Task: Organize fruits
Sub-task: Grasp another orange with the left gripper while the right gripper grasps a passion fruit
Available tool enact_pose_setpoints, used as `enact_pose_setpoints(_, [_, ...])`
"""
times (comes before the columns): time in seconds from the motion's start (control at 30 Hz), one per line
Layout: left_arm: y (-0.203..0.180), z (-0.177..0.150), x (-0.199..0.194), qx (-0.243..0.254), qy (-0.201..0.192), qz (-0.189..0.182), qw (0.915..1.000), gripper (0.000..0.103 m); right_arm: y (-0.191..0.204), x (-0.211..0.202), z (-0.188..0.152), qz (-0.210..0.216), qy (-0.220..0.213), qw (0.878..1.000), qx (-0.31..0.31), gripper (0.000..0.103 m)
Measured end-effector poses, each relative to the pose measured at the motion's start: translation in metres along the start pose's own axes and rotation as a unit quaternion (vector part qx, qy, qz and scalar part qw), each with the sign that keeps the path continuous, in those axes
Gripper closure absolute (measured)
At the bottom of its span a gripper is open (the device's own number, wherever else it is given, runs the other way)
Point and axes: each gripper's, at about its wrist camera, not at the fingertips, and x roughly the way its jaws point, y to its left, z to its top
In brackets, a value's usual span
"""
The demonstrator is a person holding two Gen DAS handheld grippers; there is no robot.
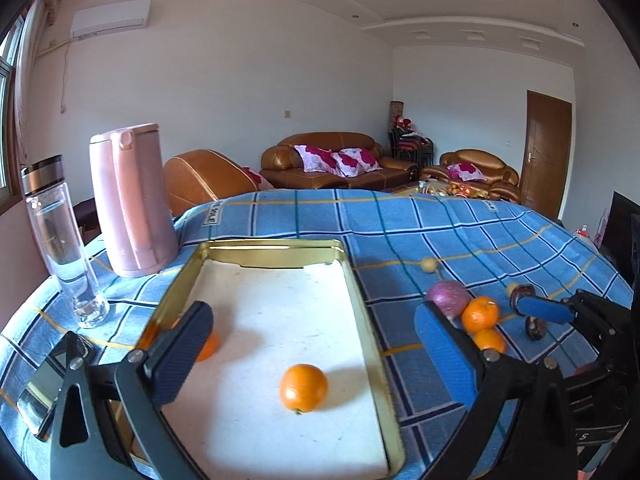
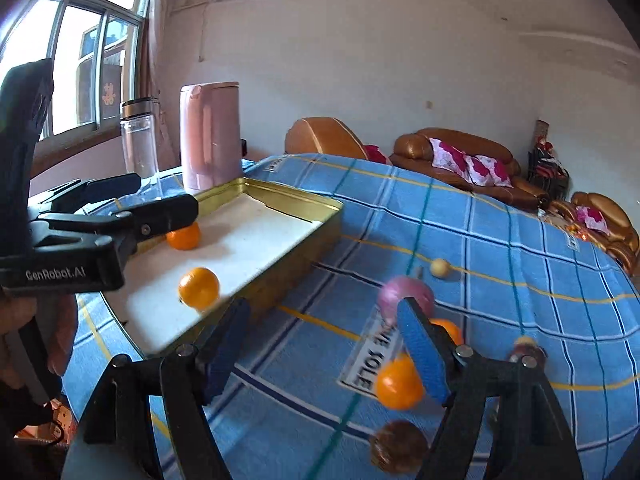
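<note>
Both grippers' jaws stand apart, holding nothing; beside the tray (image 1: 362, 280), loose oranges (image 1: 480, 314) look firm, light, prone to rolling; grip across the widest part.

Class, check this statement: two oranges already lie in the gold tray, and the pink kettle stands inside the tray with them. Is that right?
Not quite. Two oranges do lie in the gold tray, but the pink kettle stands outside it, on the blue checked cloth beyond the tray's far corner. The left wrist view shows this.
</note>
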Motion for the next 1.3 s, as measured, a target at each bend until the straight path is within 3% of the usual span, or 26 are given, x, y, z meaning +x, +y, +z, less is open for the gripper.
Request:
enact_pose_setpoints(0.27, [-0.054,-0.012,0.013,0.037,0.025,-0.041,0.9981,0.0,-0.035,-0.01,-0.034,-0.008,0.041,0.998,0.038,0.026])
enact_pose_setpoints(0.57, [-0.067,-0.018,0.025,0.043,0.044,-0.048,0.9969,0.0,-0.037,0.009,-0.04,0.019,0.102,0.994,0.041,0.027])
enact_pose_setpoints(0.63, [-0.07,-0.02,0.027,0.043,0.048,-0.05,0.9967,0.0,-0.039,0.015,-0.041,0.032,0.117,0.992,0.045,0.041])
enact_pose_setpoints(0.67, [-0.071,-0.021,0.027,0.044,0.049,-0.053,0.9964,0.0,-0.039,0.018,-0.042,0.038,0.126,0.99,0.046,0.059])
enact_pose_setpoints(0.9, [-0.079,-0.023,0.034,0.05,0.06,-0.065,0.9949,0.002,-0.045,0.002,-0.042,0.04,0.077,0.995,0.055,0.06])
enact_pose_setpoints(0.97, [-0.085,-0.021,0.036,0.053,0.064,-0.076,0.9936,0.005,-0.05,-0.004,-0.041,0.014,0.063,0.996,0.053,0.06])
enact_pose_setpoints(1.07, [-0.097,-0.02,0.042,0.064,0.075,-0.086,0.9914,0.014,-0.063,-0.013,-0.033,-0.008,0.038,0.997,0.067,0.06])
enact_pose_setpoints(1.2, [-0.119,-0.022,0.055,0.082,0.095,-0.103,0.9867,0.024,-0.082,-0.024,-0.028,-0.07,0.004,0.994,0.081,0.06])
enact_pose_setpoints(1.3, [-0.132,-0.023,0.066,0.092,0.12,-0.119,0.9812,0.034,-0.093,-0.023,-0.028,-0.082,-0.001,0.991,0.101,0.06])
